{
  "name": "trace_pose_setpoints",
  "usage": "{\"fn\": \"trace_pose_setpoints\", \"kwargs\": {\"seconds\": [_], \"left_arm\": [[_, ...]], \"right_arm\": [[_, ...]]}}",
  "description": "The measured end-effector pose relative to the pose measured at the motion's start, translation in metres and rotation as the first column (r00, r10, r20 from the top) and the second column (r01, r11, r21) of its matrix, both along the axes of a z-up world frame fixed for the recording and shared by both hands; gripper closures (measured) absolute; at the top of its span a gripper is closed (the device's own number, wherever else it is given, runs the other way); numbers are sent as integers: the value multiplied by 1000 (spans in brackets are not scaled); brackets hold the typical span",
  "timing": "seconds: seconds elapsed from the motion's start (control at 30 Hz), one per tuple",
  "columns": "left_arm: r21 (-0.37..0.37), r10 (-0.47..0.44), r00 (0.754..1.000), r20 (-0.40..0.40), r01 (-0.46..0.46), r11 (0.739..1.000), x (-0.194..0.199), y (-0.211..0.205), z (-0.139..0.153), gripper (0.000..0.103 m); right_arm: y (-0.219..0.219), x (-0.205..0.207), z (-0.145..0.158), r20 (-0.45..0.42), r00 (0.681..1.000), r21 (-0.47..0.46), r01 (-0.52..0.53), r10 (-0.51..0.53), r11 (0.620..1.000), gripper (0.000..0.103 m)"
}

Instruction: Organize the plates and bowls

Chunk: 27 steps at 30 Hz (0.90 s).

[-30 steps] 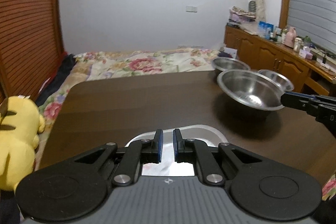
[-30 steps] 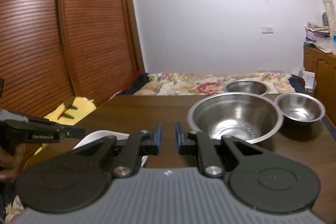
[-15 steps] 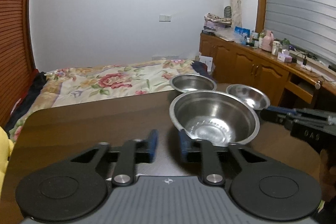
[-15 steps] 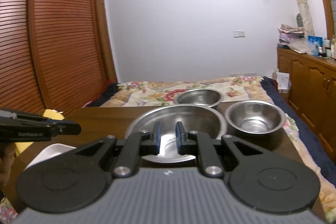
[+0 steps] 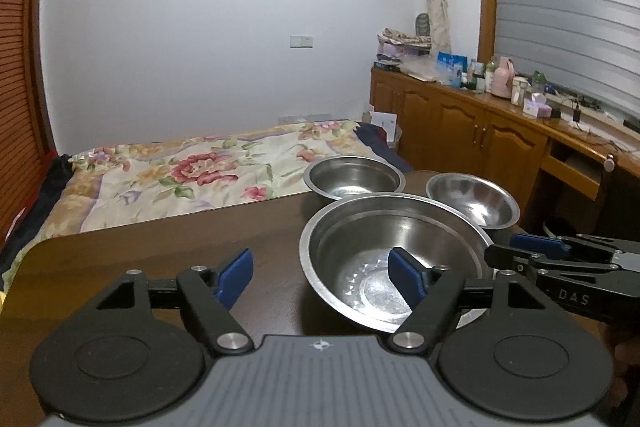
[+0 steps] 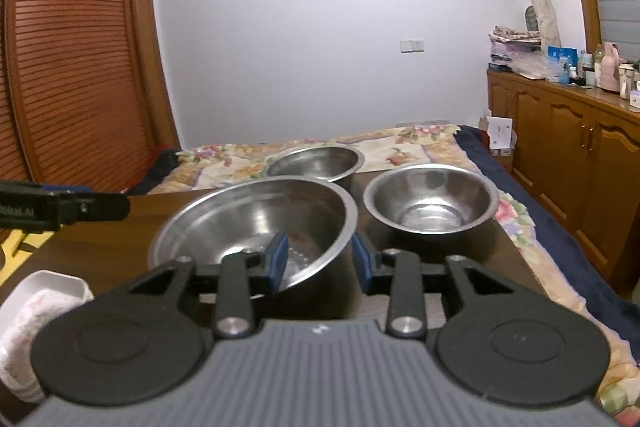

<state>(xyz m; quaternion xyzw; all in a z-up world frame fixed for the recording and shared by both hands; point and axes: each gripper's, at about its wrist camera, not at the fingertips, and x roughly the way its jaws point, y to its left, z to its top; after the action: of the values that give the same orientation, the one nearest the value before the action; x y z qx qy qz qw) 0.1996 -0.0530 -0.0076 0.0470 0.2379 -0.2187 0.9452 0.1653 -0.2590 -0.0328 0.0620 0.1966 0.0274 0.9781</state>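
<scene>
Bowls sit grouped at the table's (image 5: 160,251) far right corner, and with the large bowl (image 5: 394,259) set down I am spreading both my left gripper (image 5: 320,275) and right gripper (image 6: 318,259) off its rim, so next I should back away.

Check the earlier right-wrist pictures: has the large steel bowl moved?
Yes. The large steel bowl went from lifted to resting on the table, nearer the two smaller bowls.
</scene>
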Motion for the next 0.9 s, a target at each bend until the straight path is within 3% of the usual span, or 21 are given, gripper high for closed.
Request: {"fn": "trace_pose_setpoints", "kwargs": {"seconds": [0.13, 0.4, 0.7, 0.9], "left_arm": [[-1, -18, 1000, -23, 18, 1000, 8, -7, -6, 27], [22, -44, 994, -102, 46, 999, 22, -22, -19, 52], [37, -19, 995, -100, 23, 999, 30, -27, -22, 54], [47, 6, 990, -139, 0, 999, 41, -26, -30, 59]], "right_arm": [[-4, 9, -5, -23, 1000, 14, 10, -9, 1000, 61], [-6, 25, -8, -74, 997, 42, -15, 19, 999, 58], [-11, 36, -8, -110, 994, 83, -9, 18, 997, 58], [-9, 42, -11, -126, 992, 88, -18, 29, 996, 58]]}}
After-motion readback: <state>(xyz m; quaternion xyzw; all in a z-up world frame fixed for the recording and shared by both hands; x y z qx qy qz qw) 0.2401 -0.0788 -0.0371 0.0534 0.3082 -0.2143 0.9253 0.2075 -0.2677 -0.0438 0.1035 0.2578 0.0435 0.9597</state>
